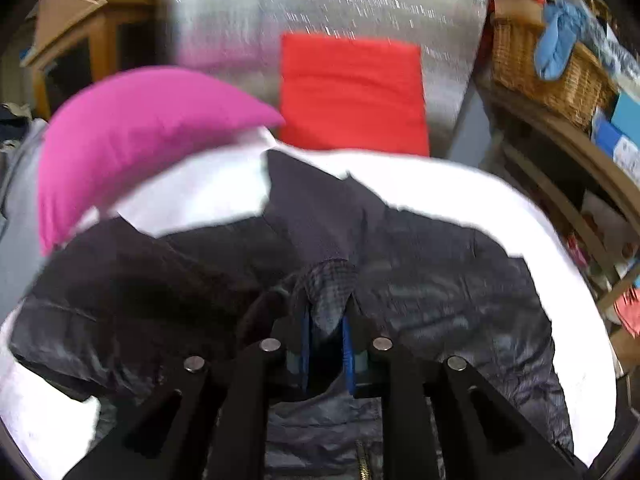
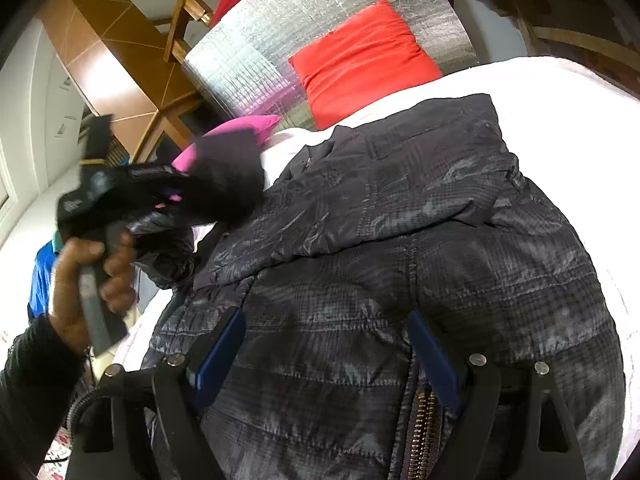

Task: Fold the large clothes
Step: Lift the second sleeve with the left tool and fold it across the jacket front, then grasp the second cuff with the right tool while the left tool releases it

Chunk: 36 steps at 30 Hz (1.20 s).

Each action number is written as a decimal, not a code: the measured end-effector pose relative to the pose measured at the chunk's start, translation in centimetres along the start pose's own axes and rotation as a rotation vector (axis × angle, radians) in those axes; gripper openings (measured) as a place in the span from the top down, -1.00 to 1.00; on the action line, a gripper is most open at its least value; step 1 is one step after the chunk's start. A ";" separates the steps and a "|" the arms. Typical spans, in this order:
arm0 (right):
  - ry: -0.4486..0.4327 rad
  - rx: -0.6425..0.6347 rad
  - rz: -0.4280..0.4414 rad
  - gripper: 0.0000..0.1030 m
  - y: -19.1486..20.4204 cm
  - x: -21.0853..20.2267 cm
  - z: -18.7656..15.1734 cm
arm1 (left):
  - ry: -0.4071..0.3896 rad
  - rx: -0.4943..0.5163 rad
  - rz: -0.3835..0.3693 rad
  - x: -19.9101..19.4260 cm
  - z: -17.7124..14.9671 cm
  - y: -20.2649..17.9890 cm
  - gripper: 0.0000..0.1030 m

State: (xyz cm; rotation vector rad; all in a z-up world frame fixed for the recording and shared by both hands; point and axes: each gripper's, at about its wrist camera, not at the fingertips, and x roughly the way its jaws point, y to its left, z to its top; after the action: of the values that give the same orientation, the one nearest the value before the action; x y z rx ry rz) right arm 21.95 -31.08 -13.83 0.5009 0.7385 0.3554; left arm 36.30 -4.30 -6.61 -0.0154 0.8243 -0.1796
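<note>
A white bed (image 2: 560,92) fills most of both views, and on it lies the dark quilted jacket (image 2: 400,240), spread across the lower centre and right of the right wrist view with its zip running down near the bottom centre. The jacket looks only partly folded: its upper part, hood or collar, already lies doubled over the body, while one side at centre left is lifted off the bed, so the sleeve and side folds and the final halving seem still to be done.

Behind the bed stands a silver foil board (image 2: 260,48) with a red cushion (image 2: 360,60) against it; a pink cushion (image 1: 132,128) sits at upper left of the left wrist view, and a wicker basket (image 1: 540,76) at upper right.

The left gripper (image 1: 326,320) is clenched on a fold of the jacket, bottom centre. The right gripper (image 2: 328,340) is released, its blue pads spread wide over the jacket's zip front, grasping nothing.
</note>
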 end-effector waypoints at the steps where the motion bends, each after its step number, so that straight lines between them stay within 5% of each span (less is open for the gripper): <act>1: -0.001 -0.001 0.001 -0.66 0.1 0.0 0.0 | 0.023 0.006 -0.006 0.1 -0.2 -0.3 0.37; 2: -0.001 -0.001 0.000 -0.66 0.1 -0.1 0.0 | 0.027 0.011 -0.029 -0.3 -0.3 -0.5 0.06; 5: -0.004 0.018 0.004 -0.66 0.0 -0.4 0.2 | -0.035 0.024 -0.039 -3.5 -0.6 -0.2 -0.40; 11: -0.015 0.100 0.079 -0.66 0.8 -1.6 2.4 | -0.133 -0.055 -0.065 -10.2 -1.9 4.8 -0.48; 17: 0.078 0.317 0.280 -0.66 2.5 2.9 7.1 | -0.185 -0.262 -0.046 -13.0 -5.3 11.6 -0.51; 20: 0.112 0.363 0.252 -0.66 3.0 6.6 9.3 | -0.172 -0.318 -0.049 -13.4 -7.0 13.8 -0.51; 25: 0.082 0.263 -0.029 -0.66 3.0 9.4 12.2 | -0.180 -0.361 -0.049 -13.9 -9.4 16.4 -0.51; 29: 0.281 0.165 -0.094 -0.64 3.6 14.4 12.6 | -0.169 -0.406 -0.065 -13.3 -10.5 17.5 -0.51; 31: 0.337 0.082 -0.151 -0.19 4.6 15.9 12.1 | -0.157 -0.418 -0.072 -12.9 -10.9 17.8 -0.51; 32: 0.350 0.058 -0.159 0.40 5.0 16.1 12.1 | -0.156 -0.417 -0.071 -12.9 -11.1 17.8 -0.51; 33: 0.356 0.033 -0.167 0.59 5.5 16.0 12.2 | -0.157 -0.414 -0.068 -12.9 -11.2 17.8 -0.51; 36: 0.301 -0.065 -0.200 0.70 7.9 14.1 13.4 | -0.160 -0.404 -0.060 -13.2 -11.0 17.9 -0.51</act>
State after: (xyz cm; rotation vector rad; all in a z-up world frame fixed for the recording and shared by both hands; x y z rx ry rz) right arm 40.16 -21.95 -8.80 0.3106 1.0560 0.2686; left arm 22.23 16.16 -6.03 -0.4294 0.6894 -0.0648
